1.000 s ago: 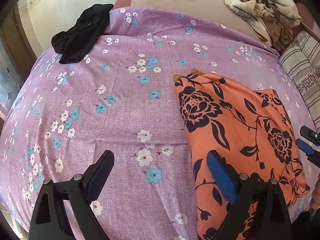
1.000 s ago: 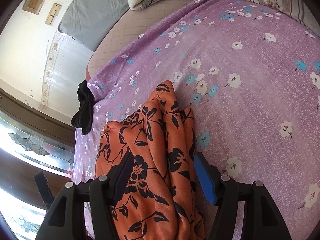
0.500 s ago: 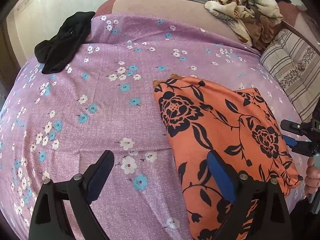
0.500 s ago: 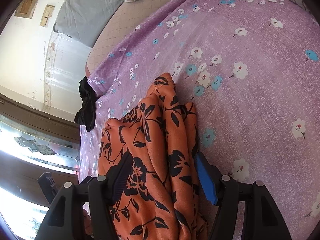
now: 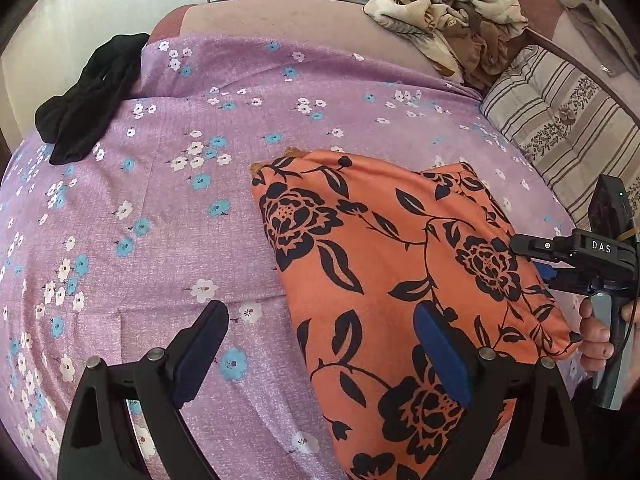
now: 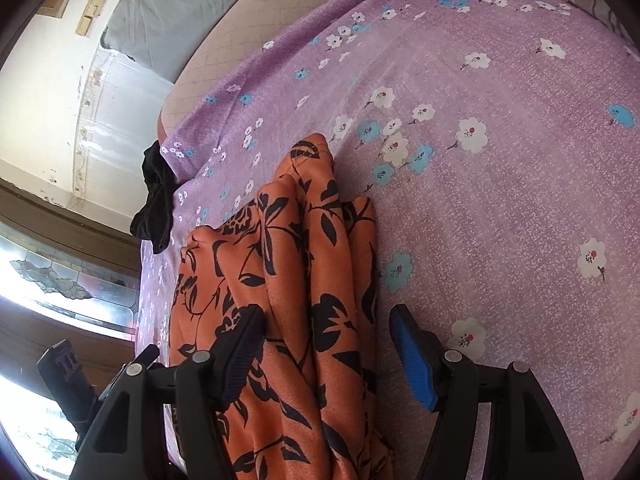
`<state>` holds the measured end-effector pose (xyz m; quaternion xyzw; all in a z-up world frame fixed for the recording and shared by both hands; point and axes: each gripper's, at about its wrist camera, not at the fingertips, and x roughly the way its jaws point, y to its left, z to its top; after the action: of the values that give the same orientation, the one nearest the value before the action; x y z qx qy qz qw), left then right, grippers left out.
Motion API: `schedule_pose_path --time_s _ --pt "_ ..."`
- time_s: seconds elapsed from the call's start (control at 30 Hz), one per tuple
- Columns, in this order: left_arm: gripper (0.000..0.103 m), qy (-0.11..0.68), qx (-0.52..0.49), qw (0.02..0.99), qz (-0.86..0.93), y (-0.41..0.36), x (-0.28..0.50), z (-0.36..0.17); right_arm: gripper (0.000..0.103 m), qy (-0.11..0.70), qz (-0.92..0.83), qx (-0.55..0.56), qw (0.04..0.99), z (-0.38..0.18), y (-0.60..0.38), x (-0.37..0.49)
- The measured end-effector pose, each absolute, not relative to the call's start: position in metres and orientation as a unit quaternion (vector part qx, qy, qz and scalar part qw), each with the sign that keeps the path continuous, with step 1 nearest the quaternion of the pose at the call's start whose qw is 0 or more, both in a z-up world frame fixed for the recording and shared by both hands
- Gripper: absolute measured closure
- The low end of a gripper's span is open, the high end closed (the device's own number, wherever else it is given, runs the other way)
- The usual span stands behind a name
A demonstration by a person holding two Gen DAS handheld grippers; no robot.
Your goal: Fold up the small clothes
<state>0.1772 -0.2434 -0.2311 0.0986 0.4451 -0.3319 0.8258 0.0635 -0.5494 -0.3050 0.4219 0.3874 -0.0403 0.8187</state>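
Orange floral garment: folded, long axis along right gripper, jaws wide astride its edge, unpinched; left gripper wide, garment toward its right finger

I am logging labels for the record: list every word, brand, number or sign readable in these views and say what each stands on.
"DAS": white letters on the black body of the right gripper, seen from the left wrist view.
White marks on the black handle at the lower left of the right wrist view: too blurred to read.
Nothing else carries text.
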Motion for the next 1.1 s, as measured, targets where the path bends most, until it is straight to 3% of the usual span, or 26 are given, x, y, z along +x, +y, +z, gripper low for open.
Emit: schedule_pose_path --time_s 0.43,0.8,1.1 --pt "0.009 0.471 0.073 0.805 -0.354 -0.254 0.183 -0.248 0.034 0.364 -0.01 0.461 0.809 -0.319 -0.563 0.058" --pt "0.009 0.537 -0.003 0.739 -0.407 -0.262 0.199 -0.276 0.033 0.373 0.025 0.438 0.817 -0.318 -0.547 0.068" --pt "0.01 0.543 -0.012 0.727 -0.42 -0.265 0.204 -0.282 0.033 0.381 0.05 0.422 0.821 -0.318 -0.528 0.078"
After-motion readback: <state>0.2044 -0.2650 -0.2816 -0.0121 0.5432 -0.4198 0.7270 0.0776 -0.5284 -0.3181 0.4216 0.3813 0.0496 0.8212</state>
